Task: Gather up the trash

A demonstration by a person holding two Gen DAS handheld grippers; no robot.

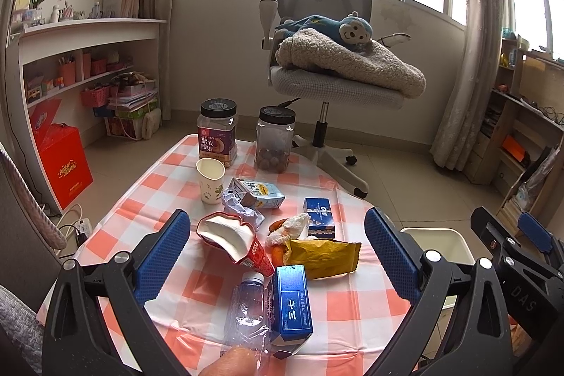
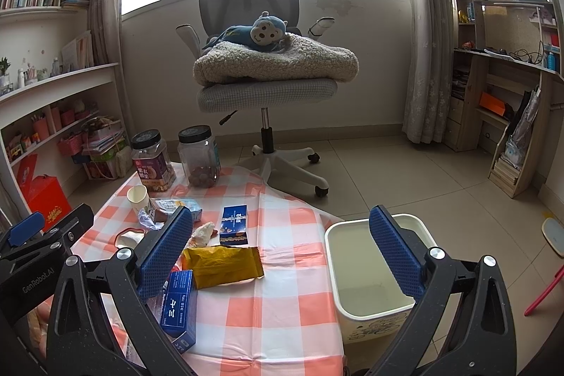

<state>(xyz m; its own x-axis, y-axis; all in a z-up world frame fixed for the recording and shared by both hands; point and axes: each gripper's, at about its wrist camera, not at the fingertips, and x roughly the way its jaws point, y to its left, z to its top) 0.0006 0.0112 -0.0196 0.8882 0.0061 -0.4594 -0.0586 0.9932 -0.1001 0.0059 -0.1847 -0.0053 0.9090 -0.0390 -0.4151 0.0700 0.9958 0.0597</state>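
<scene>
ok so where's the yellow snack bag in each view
Left wrist: the yellow snack bag lies right of centre on the checked table, between the open left tool's fingers.
Right wrist: the bag lies left of centre, just right of the right tool's left finger.
Shared landmark: the blue box just in front of it.

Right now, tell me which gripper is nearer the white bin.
Right. The right gripper hovers open, one finger above the white bin; the left gripper is open over the table's trash, farther left.

Bin (image 2: 370, 270) mouth unobstructed beside table (image 2: 282, 305); litter crowds table's left, two jars (image 2: 199, 155) behind
</scene>
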